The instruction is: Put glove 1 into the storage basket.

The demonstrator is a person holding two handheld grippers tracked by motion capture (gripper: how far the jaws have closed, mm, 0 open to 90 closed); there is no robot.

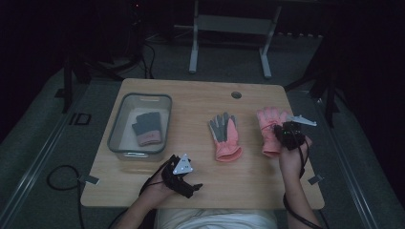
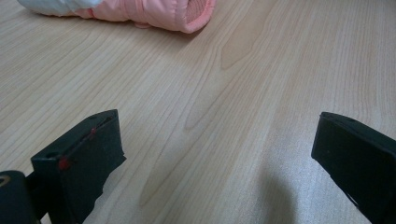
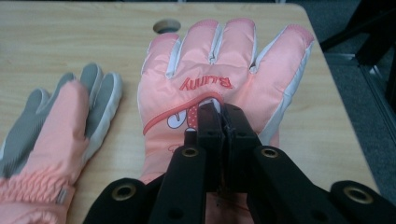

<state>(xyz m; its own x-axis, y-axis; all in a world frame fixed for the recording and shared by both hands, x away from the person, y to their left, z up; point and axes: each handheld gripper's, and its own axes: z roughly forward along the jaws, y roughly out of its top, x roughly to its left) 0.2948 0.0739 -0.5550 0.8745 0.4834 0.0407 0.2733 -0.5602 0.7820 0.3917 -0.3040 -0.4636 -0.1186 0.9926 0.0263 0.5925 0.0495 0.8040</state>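
Two pink gloves lie on the wooden table point(image 1: 200, 98). The middle glove point(image 1: 224, 136) point(image 3: 46, 140) shows its grey palm. The right glove point(image 1: 267, 129) point(image 3: 233, 70) lies back side up, with red lettering on it. My right gripper point(image 1: 278, 130) point(image 3: 219, 112) is over that glove's back, its jaws pressed together with the tips pinching the fabric. My left gripper point(image 1: 193, 187) point(image 2: 219, 158) rests low near the table's front edge, jaws wide apart over bare wood. In the left gripper view a pink glove cuff point(image 2: 163, 11) lies well ahead.
A clear plastic bin point(image 1: 138, 97) stands at the table's left and holds a dark grey glove with a pink cuff point(image 1: 148, 129). A round cable hole point(image 1: 236, 94) point(image 3: 166, 25) sits near the far edge. Behind the table stands a white frame point(image 1: 229, 28).
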